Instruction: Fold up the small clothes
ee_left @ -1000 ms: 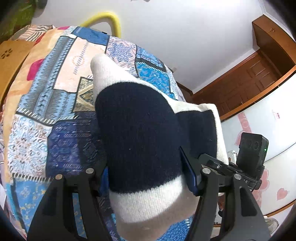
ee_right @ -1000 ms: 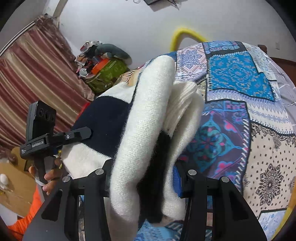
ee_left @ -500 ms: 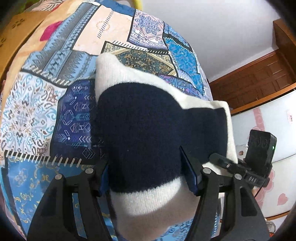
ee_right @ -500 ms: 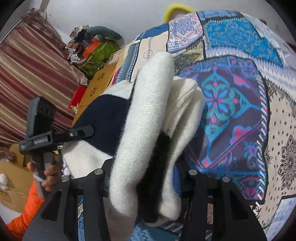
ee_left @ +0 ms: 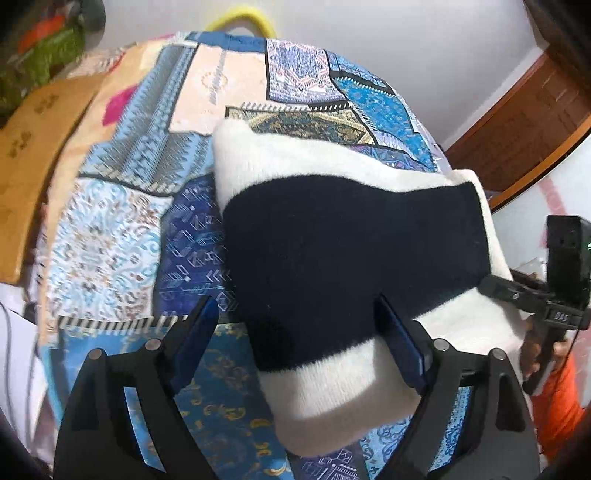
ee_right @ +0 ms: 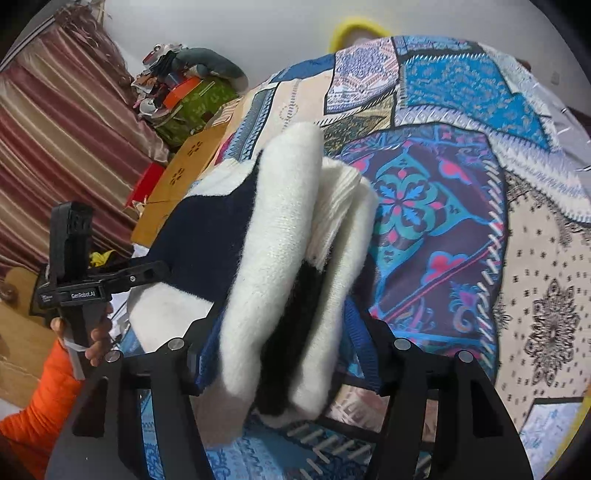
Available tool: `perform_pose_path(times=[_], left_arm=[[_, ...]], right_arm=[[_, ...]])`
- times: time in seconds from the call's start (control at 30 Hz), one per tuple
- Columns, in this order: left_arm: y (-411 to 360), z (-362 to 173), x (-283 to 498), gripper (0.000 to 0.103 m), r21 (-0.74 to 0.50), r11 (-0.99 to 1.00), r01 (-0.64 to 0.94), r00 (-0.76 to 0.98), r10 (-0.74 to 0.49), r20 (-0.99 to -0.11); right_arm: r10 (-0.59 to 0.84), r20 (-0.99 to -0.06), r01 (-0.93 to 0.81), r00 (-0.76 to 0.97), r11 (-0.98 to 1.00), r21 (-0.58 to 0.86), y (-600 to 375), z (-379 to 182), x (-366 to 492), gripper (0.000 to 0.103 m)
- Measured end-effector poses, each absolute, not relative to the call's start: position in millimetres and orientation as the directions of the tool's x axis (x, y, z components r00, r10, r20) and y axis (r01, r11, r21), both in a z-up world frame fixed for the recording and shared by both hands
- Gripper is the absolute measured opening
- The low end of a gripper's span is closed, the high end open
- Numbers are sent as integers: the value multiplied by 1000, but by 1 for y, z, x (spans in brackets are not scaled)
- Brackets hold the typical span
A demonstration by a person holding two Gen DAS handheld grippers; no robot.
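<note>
left gripper (ee_left: 295, 317) jaws just spread apart, letting go of the folded navy-and-cream knit (ee_left: 351, 266) between them, right gripper (ee_right: 280, 332) loosening too, bundle between its pads, patchwork bedspread (ee_left: 122, 229) underneath, yellow hoop (ee_left: 240, 18) at 12 o'clock

I count one folded knit garment (ee_left: 332, 258) — cream with a navy band — lying between the fingers of each gripper. Two grippers: my left gripper (ee_left: 295, 332) and my right gripper (ee_right: 277, 343). One patchwork bedspread (ee_right: 443, 221) beneath them, and beyond them one yellow hoop (ee_left: 240, 18) — plus one striped curtain (ee_right: 55, 129).
</note>
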State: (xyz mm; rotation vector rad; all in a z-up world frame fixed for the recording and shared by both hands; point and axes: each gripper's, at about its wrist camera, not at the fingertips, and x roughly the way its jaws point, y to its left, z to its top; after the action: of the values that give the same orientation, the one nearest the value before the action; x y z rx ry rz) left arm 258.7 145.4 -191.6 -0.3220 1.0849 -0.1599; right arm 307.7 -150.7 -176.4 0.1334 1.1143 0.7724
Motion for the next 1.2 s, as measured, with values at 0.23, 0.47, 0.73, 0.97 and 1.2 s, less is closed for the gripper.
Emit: perform_pose_path(times=[0.23,0.47,0.73,0.97,1.2], left_arm=[[149,-145,241,87,-298,953,-54,532,-225,-816],[139,-71,208,87,-228,972,-54,680,-131,-722],[104,4,139,87,-169,985,-24,834,-73,-547],[68,42,69,87,-82,996,-31,936,0,-352],[51,53,32,88,-36,994,-100,972,90,-218]], right_arm=[[569,-742,-493,355,788,369,-161,-129,293,59],[578,-612,-542,539,795,274,-165,-54,258,59],[600,-434,-592,672,787,174,-161,6,189,59],[596,-284,-590,751,799,119,-169,35,133,59],[564,-238,-558,790,824,100,-169,38,107,72]])
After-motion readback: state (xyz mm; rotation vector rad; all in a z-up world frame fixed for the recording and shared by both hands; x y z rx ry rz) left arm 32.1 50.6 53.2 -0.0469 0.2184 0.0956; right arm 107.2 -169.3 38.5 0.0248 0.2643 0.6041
